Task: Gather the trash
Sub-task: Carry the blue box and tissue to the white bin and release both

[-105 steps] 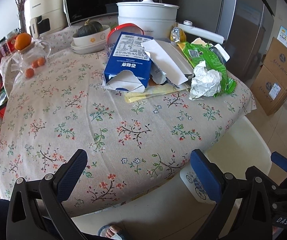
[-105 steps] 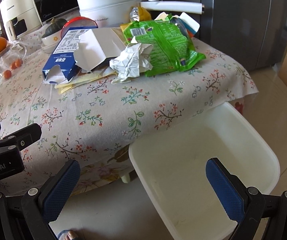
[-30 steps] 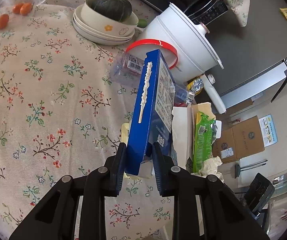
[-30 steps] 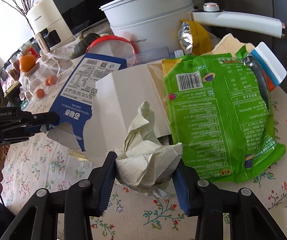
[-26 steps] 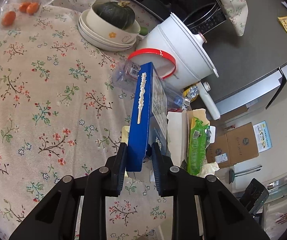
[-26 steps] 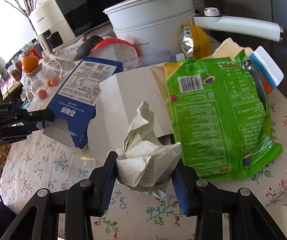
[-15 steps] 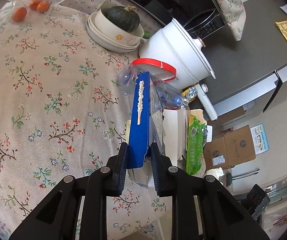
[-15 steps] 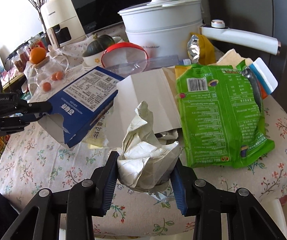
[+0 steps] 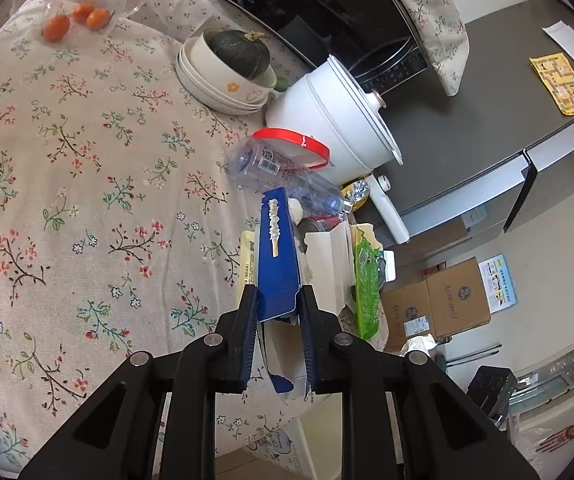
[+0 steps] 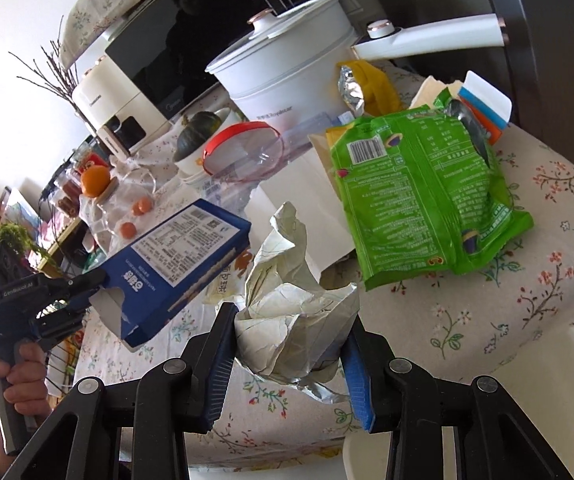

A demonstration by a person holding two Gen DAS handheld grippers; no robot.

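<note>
left tongs (image 9: 277, 334): I've got the blue box (image 9: 277, 264) clamped, lifted clear of table (image 9: 67, 184)
right tongs (image 10: 287, 344): gripping crumpled paper (image 10: 291, 308) near table edge

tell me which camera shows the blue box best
The right wrist view: the blue box shows its printed face, torn flap and the left gripper clamping its end. The left wrist view gives only a narrow blue edge between the pads.

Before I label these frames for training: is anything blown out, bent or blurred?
Left wrist view: strong fisheye curve, black corners, sharp on the blue carton. Right wrist view: the window side at upper left is washed out white, the microwave door mirrors a dark silhouette, and the crumpled paper is sharp.
</note>
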